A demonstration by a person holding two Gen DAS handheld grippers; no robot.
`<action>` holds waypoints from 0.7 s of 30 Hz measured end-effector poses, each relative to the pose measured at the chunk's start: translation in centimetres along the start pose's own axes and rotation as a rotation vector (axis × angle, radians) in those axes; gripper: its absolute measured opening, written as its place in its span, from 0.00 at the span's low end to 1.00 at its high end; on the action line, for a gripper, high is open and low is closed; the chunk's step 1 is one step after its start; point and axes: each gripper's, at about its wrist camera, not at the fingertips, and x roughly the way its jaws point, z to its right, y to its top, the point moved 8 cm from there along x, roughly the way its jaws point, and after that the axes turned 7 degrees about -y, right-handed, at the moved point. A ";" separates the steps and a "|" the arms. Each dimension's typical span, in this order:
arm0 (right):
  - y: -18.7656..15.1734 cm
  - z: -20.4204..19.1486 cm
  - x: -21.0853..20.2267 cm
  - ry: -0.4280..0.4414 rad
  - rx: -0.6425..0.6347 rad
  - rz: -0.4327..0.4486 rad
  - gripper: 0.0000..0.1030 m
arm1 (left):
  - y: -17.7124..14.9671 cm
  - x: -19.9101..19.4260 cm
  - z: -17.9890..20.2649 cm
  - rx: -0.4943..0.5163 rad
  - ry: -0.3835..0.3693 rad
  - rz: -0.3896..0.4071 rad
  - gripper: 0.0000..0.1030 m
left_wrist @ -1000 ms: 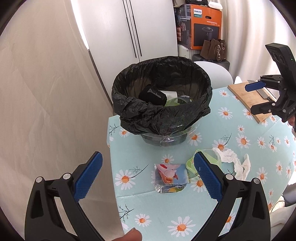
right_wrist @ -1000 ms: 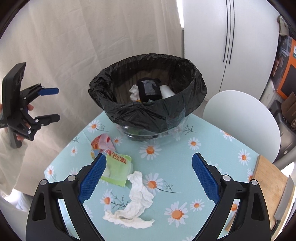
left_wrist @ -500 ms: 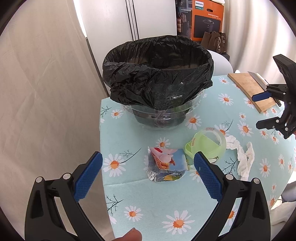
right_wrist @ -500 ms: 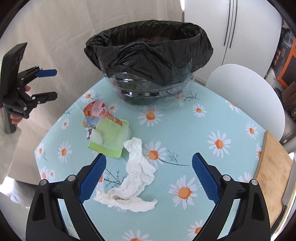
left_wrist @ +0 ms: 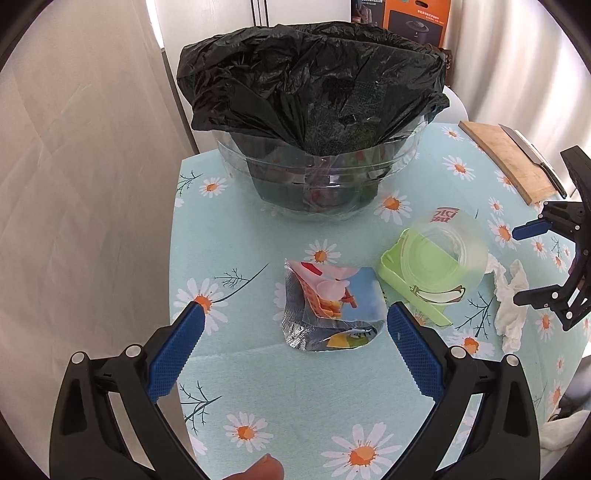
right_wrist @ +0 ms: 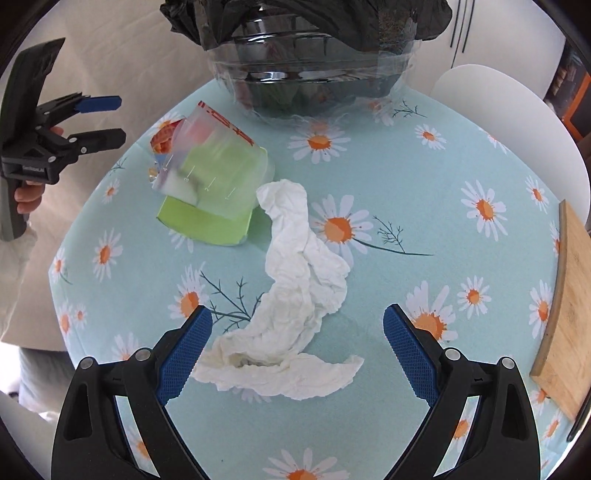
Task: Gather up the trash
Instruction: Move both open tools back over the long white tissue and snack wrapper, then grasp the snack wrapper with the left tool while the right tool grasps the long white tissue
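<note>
A clear bin lined with a black bag stands at the table's far side, its base also in the right wrist view. A torn foil snack wrapper lies flat just ahead of my open left gripper. Right of it a clear plastic cup lies tipped on a green carton. A crumpled white tissue stretches between the fingers of my open right gripper, which hovers low over it. The cup and carton sit beyond the tissue.
A wooden cutting board with a knife lies at the table's right edge. A white chair stands behind the table. Curtains hang left; an orange box is behind the bin. The daisy tablecloth ends close on the left.
Both grippers have dropped lower and come nearer the table. The wrapper now sits closer to the left fingers, and the tissue lies between the right fingers. Both stay open.
</note>
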 end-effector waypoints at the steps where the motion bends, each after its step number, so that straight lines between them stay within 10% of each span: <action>1: -0.1 -0.1 0.4 -0.002 -0.001 -0.006 0.87 | -0.2 0.4 0.0 -0.002 -0.008 -0.005 0.94; 7: 0.1 0.4 1.7 -0.032 0.046 -0.016 0.84 | -0.9 2.0 -0.5 -0.011 -0.021 -0.033 0.94; 14: -0.1 0.5 3.0 0.022 0.070 -0.058 0.19 | -0.6 2.9 -1.0 0.001 -0.046 -0.051 0.94; 21: -0.6 0.8 2.6 0.050 0.055 -0.056 0.12 | 0.2 4.3 -1.5 -0.004 -0.089 -0.073 0.94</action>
